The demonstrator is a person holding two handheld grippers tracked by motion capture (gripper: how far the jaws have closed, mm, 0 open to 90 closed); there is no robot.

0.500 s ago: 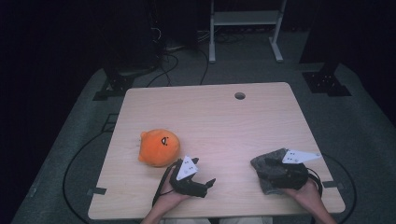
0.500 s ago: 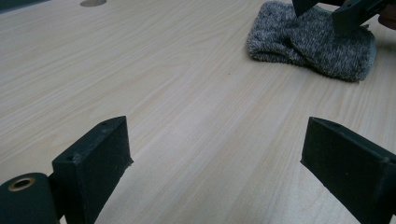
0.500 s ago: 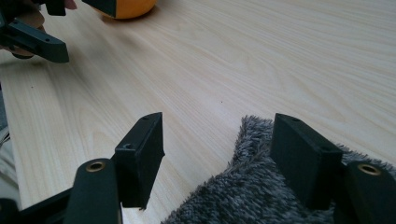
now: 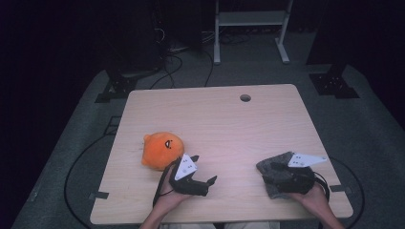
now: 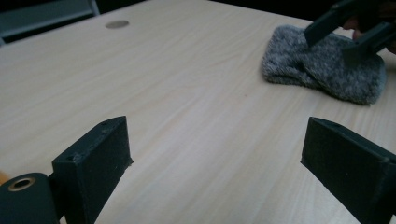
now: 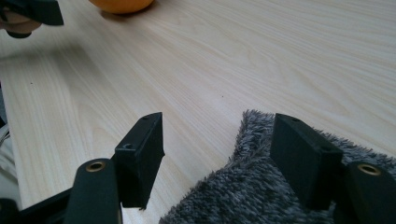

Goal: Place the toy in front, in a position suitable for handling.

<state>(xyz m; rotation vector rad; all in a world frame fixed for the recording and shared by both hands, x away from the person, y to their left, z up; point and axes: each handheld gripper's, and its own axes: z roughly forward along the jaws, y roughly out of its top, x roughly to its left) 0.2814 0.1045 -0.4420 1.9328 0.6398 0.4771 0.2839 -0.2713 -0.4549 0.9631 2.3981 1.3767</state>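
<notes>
A pale wooden rectangular table [image 4: 224,124] with a small round hole [image 4: 245,98] near its far edge carries two soft things. A round orange plush toy with a dark printed eye [image 4: 162,150] lies on the left half of the table, toward the near edge. A fuzzy grey knitted cloth [image 4: 274,174] lies on the right half, close to the near edge and well apart from the toy. The left tool [image 4: 203,183], a black two-jaw device with a grey three-cornered plate on top, is held in the person's left hand [image 4: 167,195] just beside the near right side of the toy, its jaws pointing across the table toward the cloth; in the left gripper view its jaws stand wide apart over bare wood with nothing between them, and the cloth [image 5: 322,65] appears farther off under the other tool. The right tool [image 4: 274,174], held in the person's right hand [image 4: 310,195], rests over the cloth; in the right gripper view its jaws are spread apart, one jaw above bare table, the other sunk against the grey pile [image 6: 261,186], without pressing the cloth between them. The orange toy [image 6: 121,4] shows at the top edge of that view.
</notes>
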